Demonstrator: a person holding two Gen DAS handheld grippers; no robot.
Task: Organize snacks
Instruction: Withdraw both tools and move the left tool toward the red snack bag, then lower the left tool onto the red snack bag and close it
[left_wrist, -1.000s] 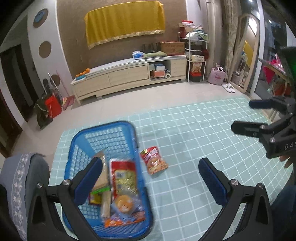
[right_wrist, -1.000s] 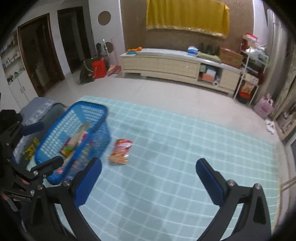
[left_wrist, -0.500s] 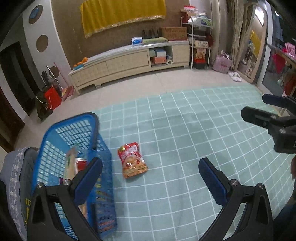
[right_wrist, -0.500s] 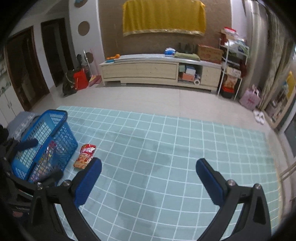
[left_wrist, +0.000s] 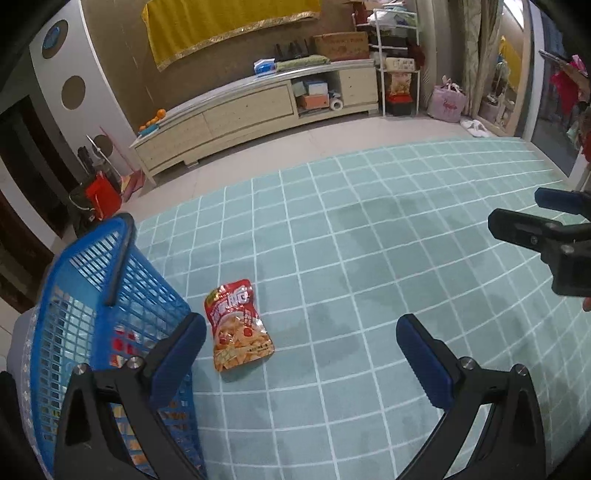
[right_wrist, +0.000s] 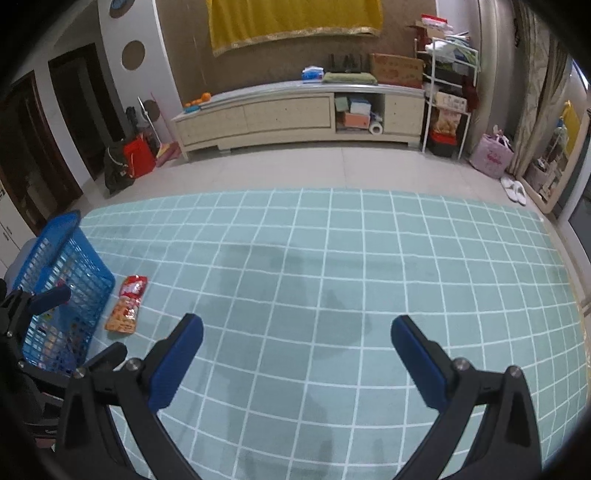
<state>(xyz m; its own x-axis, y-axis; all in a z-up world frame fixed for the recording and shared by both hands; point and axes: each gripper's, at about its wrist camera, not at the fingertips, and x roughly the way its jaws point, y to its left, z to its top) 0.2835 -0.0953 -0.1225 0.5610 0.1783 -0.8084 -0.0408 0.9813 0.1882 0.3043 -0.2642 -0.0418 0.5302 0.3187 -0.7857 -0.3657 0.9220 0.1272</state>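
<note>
Left wrist view: the left gripper (left_wrist: 301, 341) hangs above a teal rug (left_wrist: 369, 266) ruled with thin white grid lines, its two blue-padded fingers spread wide with nothing between them. A glossy red snack pouch (left_wrist: 238, 330), crinkled foil printed with orange chips, lies flat on the rug just beside the blue basket (left_wrist: 85, 295); whether they touch cannot be told. The basket is rigid plastic with slotted lattice walls and a dark handle folded along its rim, and colourful packets show dimly through the lattice. Well to the right of the basket, the right gripper (left_wrist: 532, 221) shows as black angular arms with one blue pad tip. In the right wrist view, the right gripper (right_wrist: 297, 338) is likewise splayed wide and empty over bare rug, with the basket (right_wrist: 66, 280) and pouch (right_wrist: 127, 304) at the far left. Beyond the basket, past pale floor tiles, a long cream cabinet (right_wrist: 295, 110) stands against the wall.
</note>
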